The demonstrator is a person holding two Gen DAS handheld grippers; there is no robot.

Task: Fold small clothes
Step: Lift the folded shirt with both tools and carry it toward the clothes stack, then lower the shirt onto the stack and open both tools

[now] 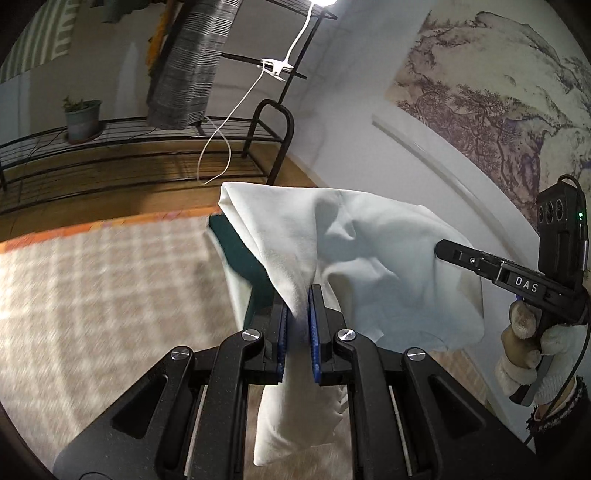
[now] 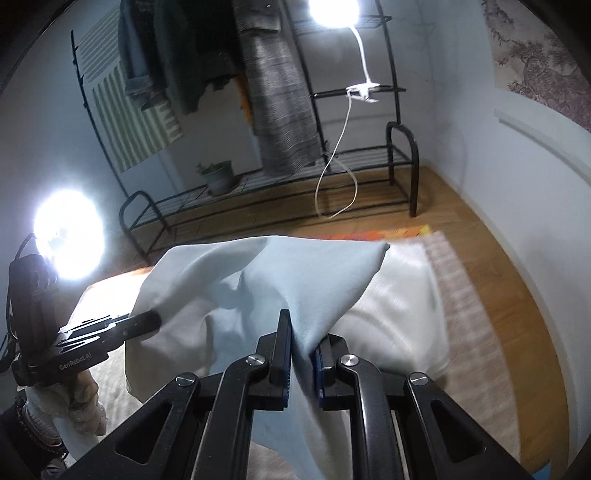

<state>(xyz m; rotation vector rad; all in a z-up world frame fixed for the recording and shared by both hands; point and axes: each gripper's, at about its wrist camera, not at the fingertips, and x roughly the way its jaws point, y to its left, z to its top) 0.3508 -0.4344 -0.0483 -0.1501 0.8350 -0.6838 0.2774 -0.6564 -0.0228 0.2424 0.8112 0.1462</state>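
Indoors, on a wood floor [image 2: 491, 288], a pale checked rug [image 1: 92, 280] with an orange border spreads beneath my rig, and in the right wrist view a whitish sheet [image 2: 399, 314] lies over it. At the far wall a black metal rack [image 2: 280, 192] carries a small potted plant [image 2: 218, 177], with a grey striped cloth [image 2: 280, 110] hanging above it and a white cable [image 2: 340, 166] trailing from a clipped lamp [image 2: 334, 11]; a landscape painting [image 1: 498, 99] hangs on the right wall. I hold a small white garment [image 1: 369, 251] lifted off the rug between both tongs. My left gripper [image 1: 300, 310] has its blue pads pressed together on a gathered fold near the garment's left side, a strip of cloth hanging down below it. My right gripper [image 2: 303, 339] pinches the garment's right edge, fabric draping past its fingers, and the cloth sags between the two. A dark green patch [image 1: 236, 247] shows at the garment's left edge.
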